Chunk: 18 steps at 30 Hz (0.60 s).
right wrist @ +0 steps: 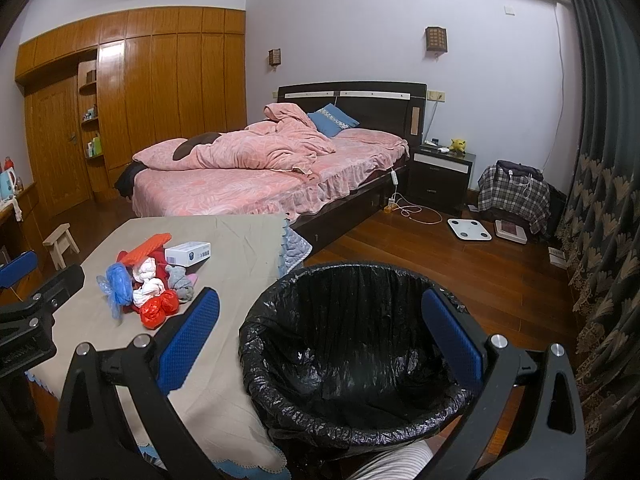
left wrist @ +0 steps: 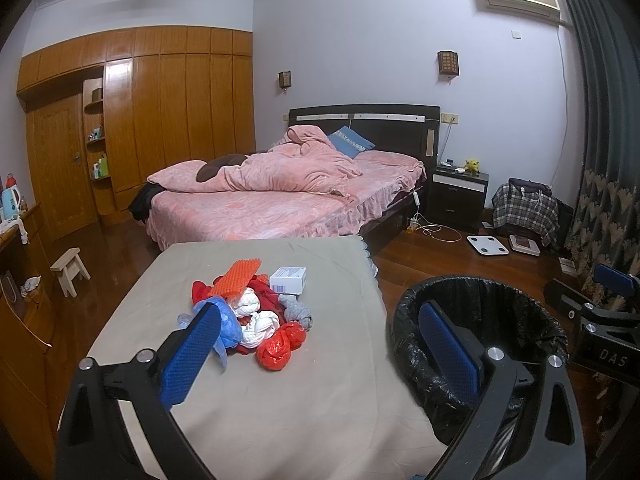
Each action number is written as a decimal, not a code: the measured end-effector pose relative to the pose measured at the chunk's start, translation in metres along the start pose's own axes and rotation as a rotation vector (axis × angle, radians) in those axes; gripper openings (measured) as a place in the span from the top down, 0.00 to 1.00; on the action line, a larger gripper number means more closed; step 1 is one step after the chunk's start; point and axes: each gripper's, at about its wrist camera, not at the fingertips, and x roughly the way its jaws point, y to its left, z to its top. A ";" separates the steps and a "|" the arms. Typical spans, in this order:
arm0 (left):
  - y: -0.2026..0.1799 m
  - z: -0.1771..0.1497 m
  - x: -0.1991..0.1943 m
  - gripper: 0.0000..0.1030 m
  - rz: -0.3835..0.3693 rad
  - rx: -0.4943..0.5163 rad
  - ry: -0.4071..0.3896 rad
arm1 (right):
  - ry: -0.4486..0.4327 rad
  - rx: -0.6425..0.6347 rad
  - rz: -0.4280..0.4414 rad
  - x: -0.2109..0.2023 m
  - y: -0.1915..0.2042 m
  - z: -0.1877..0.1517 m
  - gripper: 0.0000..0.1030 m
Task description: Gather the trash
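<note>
Trash [left wrist: 256, 312] lies tangled on the counter [left wrist: 280, 400], so both tongs [left wrist: 320, 352] [right wrist: 320, 340], spread and empty, may drag neighbours off beside the bin [right wrist: 352, 360].

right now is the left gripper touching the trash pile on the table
Apart. In the right wrist view the left gripper is off the table's left edge, bare cloth separating it from the trash pile.

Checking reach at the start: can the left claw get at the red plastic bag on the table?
Probably yes. The left claw is open and empty, and the red plastic bag lies on the pile's near edge with nothing between them.
</note>
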 end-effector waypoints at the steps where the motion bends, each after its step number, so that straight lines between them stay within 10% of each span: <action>1: -0.003 0.003 -0.002 0.06 0.000 0.000 -0.001 | 0.000 0.001 0.001 0.000 0.000 0.000 0.05; 18: -0.001 0.001 0.000 0.06 0.001 0.000 0.001 | 0.003 0.002 0.002 0.001 0.001 0.001 0.05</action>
